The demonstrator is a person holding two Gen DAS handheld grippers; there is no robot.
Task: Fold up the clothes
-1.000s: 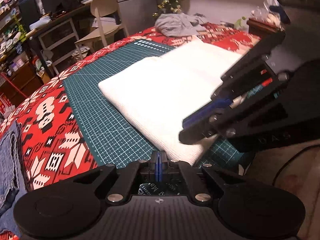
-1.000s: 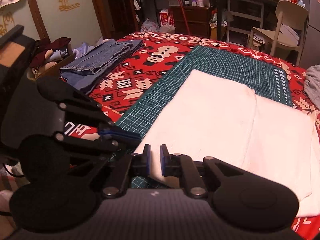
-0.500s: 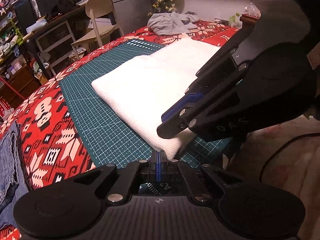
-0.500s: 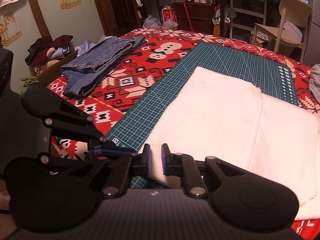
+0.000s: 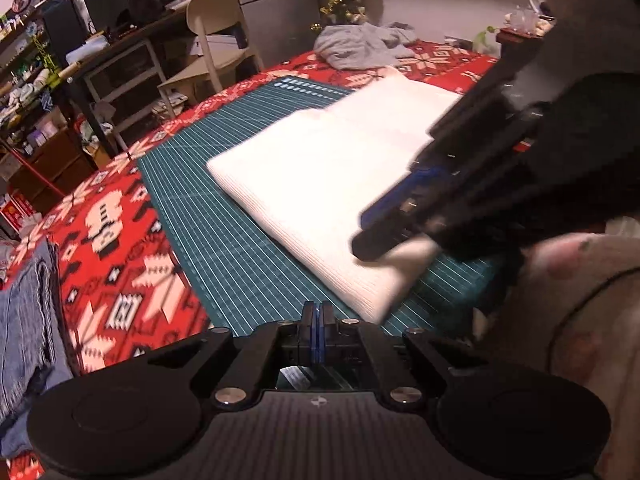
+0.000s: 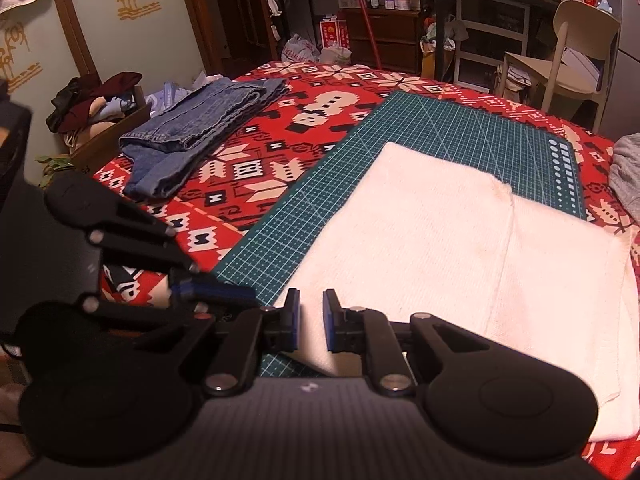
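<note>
Working near corner of white garment (image 6: 440, 240), which lies folded flat on green cutting mat (image 6: 460, 132). Our right gripper (image 6: 311, 320) narrowly parted, corner between pads, not clamped; left gripper (image 5: 319, 330) pressed shut, empty. Either gripping for another fold or letting go; we cannot tell. Folded jeans (image 6: 200, 128), grey clothing (image 5: 360, 46) well apart; nothing obstructs.

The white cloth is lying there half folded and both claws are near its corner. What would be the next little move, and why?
Probably close the right gripper on the near corner of the white cloth. Its jaws stand open astride that corner, which looks slightly raised off the green mat, while the left gripper is shut and empty.
</note>
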